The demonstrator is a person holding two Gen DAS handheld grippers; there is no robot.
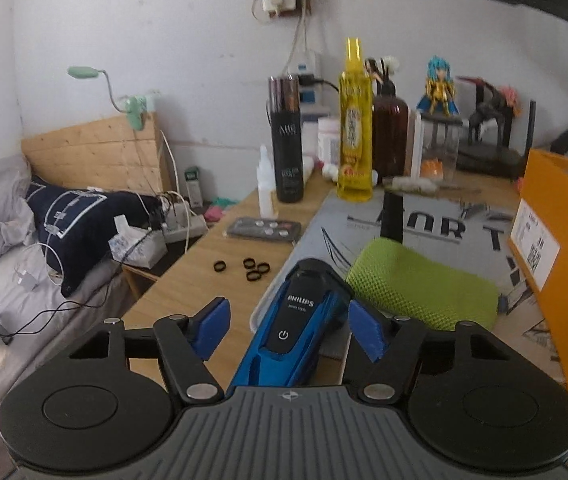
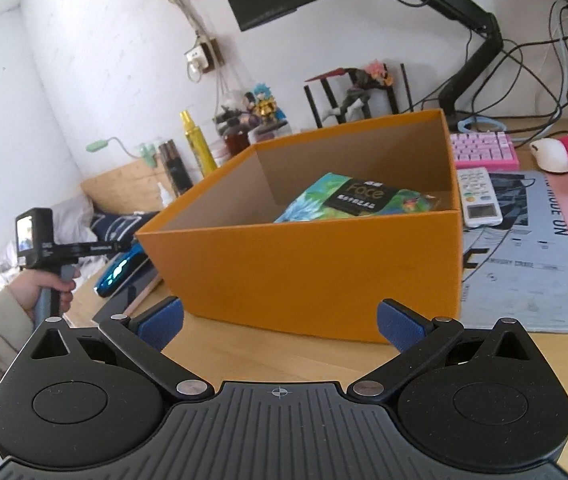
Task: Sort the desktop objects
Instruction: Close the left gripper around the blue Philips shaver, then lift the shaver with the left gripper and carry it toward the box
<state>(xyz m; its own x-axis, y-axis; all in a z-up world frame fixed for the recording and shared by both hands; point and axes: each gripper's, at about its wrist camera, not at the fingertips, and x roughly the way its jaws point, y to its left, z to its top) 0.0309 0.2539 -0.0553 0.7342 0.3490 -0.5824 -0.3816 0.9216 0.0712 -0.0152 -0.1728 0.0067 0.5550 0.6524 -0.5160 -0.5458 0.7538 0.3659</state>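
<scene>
Left gripper has its blue pads spread wide on either side of the blue Philips shaver, neither pad clearly touching it, so the shaver seems to rest on its own near the desk's front edge, partly over the edge of the grey desk mat beside a green mesh cloth. That straddling pose suits a squeeze across the shaver's narrow body. Right gripper is likewise spread and holds nothing, hovering just in front of the orange box, which stands open on the desk with a colourful packet already inside; the box likely serves as the sorting bin, so the shaver probably goes there next. Small black rings lie nearer the desk's left edge.
</scene>
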